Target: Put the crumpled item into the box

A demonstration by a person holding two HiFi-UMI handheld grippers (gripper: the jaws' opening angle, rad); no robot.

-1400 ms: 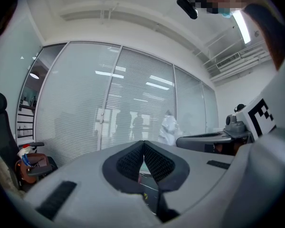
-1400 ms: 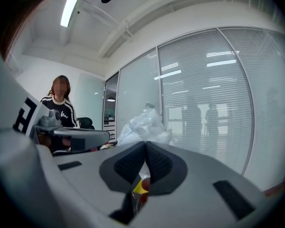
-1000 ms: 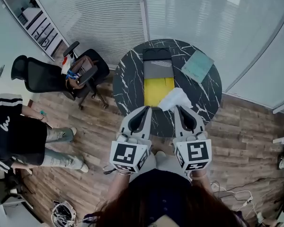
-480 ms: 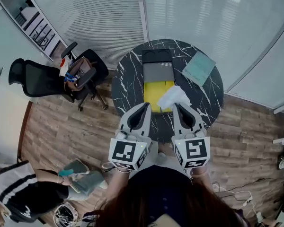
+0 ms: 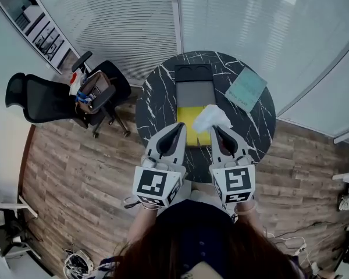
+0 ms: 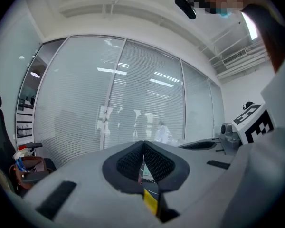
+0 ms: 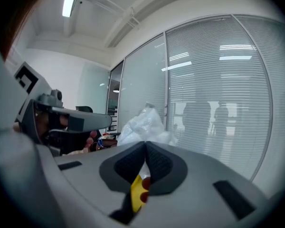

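The crumpled item (image 5: 212, 118) is a white plastic-looking wad on the round black marble table (image 5: 157, 106), lying against the right side of the box. The box (image 5: 195, 93) is long, with a yellow near end, a grey middle and a black far end. My left gripper (image 5: 178, 127) hovers shut over the table's near edge, just left of the yellow end. My right gripper (image 5: 216, 130) is also shut, its tip just short of the wad. In the right gripper view the crumpled item (image 7: 145, 122) rises right beyond the closed jaw tips (image 7: 146, 144). In the left gripper view the pads (image 6: 143, 144) meet with nothing between them.
A teal notebook (image 5: 246, 89) lies at the table's far right. A black office chair (image 5: 43, 96) with a brown bag (image 5: 92, 87) stands on the wooden floor to the left. Glass walls with blinds close off the far side.
Both grippers have moved forward over the table's near edge, closer to the box and the wad. The person at the left has gone out of view.
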